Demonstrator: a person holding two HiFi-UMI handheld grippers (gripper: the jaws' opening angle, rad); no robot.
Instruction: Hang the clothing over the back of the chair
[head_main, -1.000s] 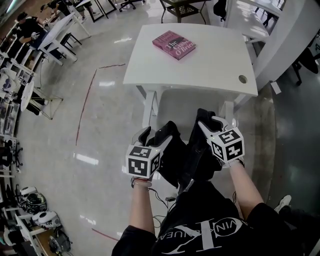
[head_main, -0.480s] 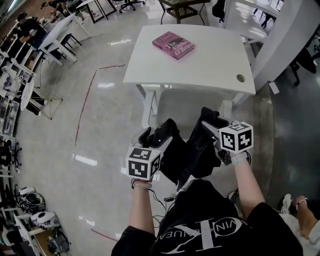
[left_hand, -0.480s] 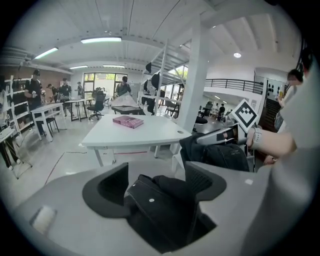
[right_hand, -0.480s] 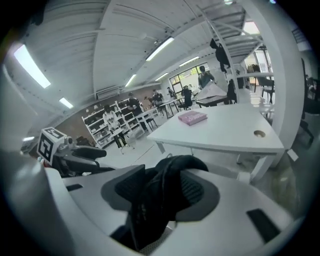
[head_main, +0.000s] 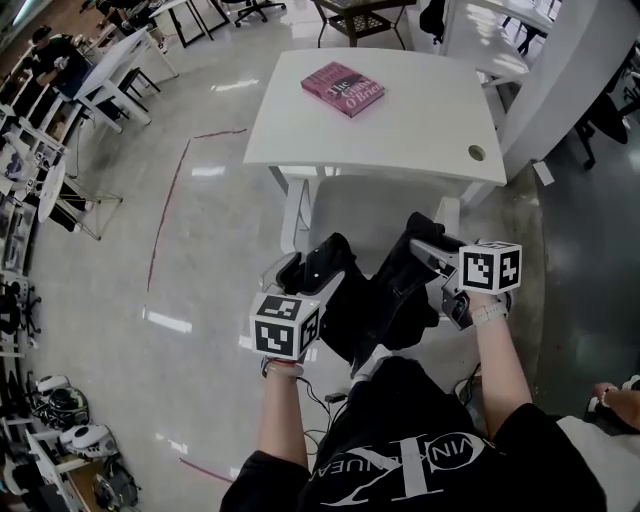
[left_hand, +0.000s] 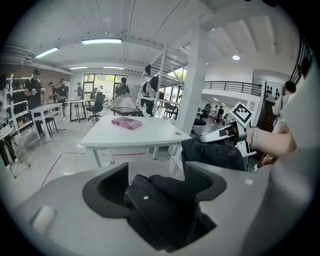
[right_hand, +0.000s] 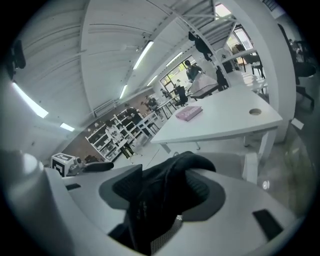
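The left gripper is pinching the crumpled black fabric garment. The right gripper's 2 jaws are opening, the garment draping between them, near the white rectangular desk.

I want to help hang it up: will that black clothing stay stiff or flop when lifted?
Probably floppy: the black clothing sags in soft, crumpled folds. Probably light too, since the left gripper holds it by one bunched bit.
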